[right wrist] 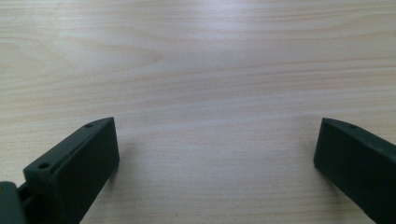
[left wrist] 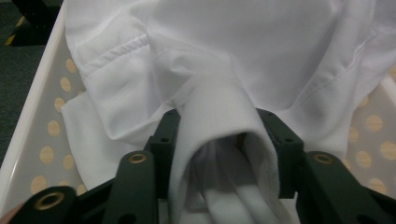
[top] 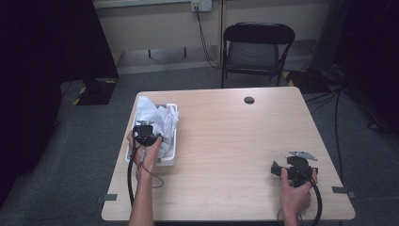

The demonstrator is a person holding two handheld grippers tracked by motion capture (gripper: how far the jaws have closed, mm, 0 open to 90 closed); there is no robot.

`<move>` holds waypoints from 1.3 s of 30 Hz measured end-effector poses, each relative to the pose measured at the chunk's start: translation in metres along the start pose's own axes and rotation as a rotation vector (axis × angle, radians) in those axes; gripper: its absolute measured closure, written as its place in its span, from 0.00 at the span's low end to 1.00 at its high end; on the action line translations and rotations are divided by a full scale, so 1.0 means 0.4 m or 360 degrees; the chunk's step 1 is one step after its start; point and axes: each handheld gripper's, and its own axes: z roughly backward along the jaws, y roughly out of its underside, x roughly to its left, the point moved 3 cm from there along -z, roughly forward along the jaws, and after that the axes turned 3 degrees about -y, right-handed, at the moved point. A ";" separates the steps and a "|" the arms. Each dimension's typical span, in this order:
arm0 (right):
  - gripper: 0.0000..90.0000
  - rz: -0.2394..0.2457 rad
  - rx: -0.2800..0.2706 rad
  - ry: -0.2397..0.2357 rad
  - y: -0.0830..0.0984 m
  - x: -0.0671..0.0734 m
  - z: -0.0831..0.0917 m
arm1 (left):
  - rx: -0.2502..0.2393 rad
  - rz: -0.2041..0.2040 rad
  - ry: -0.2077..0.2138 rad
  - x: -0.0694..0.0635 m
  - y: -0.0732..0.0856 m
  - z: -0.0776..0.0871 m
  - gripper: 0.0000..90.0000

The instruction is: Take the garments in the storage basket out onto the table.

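A crumpled white garment (top: 157, 123) lies in a white perforated basket (top: 173, 155) at the table's left side. My left gripper (top: 144, 132) is down in the basket, shut on a fold of the white garment (left wrist: 261, 60); the cloth bunches between the two black jaws of my left gripper (left wrist: 224, 135). Over at the table's right front, my right gripper (top: 292, 168) rests low above the bare wood. In the right gripper view my right gripper (right wrist: 215, 154) stands open, jaws wide apart, with nothing between them.
The basket wall (left wrist: 42, 140) has round holes. A black cable grommet (top: 249, 100) sits in the tabletop (top: 235, 141) near the far edge. A black folding chair (top: 256, 49) stands behind the table. Cables trail on the floor at right.
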 end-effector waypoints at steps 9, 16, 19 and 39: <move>0.00 -0.0001 -0.0001 -0.0001 0.000 0.000 0.000 | -0.0052 0.0048 0.0072 0.006 0.004 0.007 0.80; 0.00 0.0000 0.0000 0.0000 0.000 0.000 0.000 | -0.0094 0.0130 0.0125 0.013 0.011 0.011 0.87; 0.00 0.0000 0.0000 0.0000 0.000 0.000 0.000 | -0.0110 0.0137 0.0139 0.015 0.011 0.015 0.88; 0.00 0.0000 0.0000 0.0000 0.000 0.000 0.000 | -0.0308 0.0230 0.0237 0.037 -0.005 0.083 0.90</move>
